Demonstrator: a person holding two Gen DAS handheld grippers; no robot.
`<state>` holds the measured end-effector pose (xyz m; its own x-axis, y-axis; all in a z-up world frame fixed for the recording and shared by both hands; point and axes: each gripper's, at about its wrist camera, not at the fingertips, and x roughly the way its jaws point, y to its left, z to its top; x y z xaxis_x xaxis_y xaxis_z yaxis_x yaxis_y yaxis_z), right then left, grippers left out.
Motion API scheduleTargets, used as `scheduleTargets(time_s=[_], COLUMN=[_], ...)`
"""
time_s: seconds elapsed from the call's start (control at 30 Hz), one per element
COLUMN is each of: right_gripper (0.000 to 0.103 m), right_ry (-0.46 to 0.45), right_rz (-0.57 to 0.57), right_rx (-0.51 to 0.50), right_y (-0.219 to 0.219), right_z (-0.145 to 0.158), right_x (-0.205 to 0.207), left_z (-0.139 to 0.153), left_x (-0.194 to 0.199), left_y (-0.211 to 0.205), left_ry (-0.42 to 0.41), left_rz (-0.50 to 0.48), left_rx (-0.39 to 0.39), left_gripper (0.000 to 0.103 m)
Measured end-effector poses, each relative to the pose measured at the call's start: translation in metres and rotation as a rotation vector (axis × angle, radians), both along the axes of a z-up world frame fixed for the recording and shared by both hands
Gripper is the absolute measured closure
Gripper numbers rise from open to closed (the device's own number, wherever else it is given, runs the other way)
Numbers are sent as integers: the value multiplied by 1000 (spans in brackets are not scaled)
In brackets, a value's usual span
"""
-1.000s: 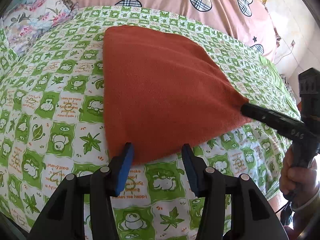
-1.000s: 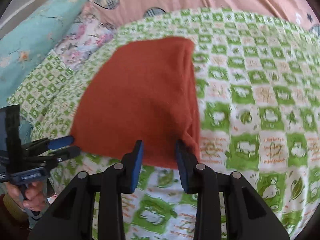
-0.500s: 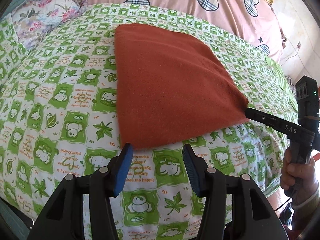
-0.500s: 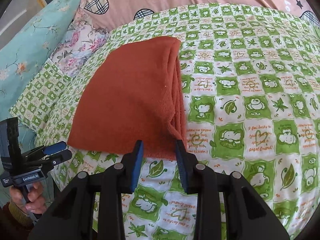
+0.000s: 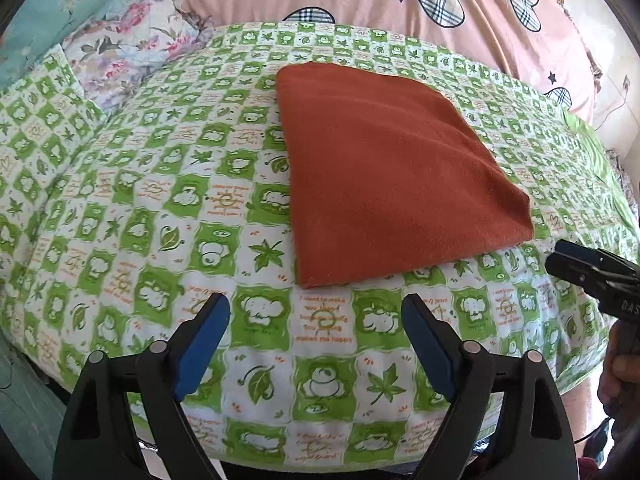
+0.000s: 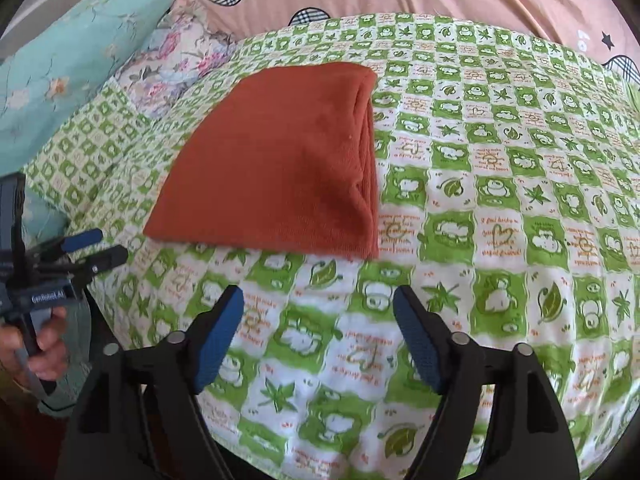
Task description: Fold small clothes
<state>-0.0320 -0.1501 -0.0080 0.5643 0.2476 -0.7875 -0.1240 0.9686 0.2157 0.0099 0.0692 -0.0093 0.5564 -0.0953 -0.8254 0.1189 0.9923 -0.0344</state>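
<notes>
On the bed (image 5: 120,208), lying folded just beyond both wide-open, just-opened, empty hand-held grippers, left (image 5: 316,316) and right (image 6: 318,308): rust cloth (image 5: 392,168), long axis running near-to-far, neither clearly nearer.

Both wrist views (angled down) share the folded cloth (image 5: 396,168).

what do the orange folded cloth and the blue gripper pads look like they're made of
Orange folded cloth: looks like a soft knit or fleece, matte with a faintly fuzzy nap; fine ribbing shows along its stacked edge in the right wrist view. Blue pads on the right gripper's fingers: probably rubber or a soft plastic, matte with a fine dimpled grip texture.
</notes>
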Motion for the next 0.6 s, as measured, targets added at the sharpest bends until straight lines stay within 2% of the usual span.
scheduleTargets(time_s=[0.13,0.3,0.47,0.6], right_gripper=[22,21,19,17], right_ry=[25,25,4,-10], right_rz=[9,15,29,46], right_rx=[-4,-8,-2,1], right_y=[1,4,9,14], right_z=[-6,-4,5,12], right_x=[-7,-6,1,9], left_z=[-1,-3,6,16], left_x=[-7,-7,-4,1], left_y=[4,7,5,5], left_ry=[-4,7,-25,-50], left_rz=[40,73,89,90], left_rx=[58,79,109,103], left_gripper=[6,4,3,3])
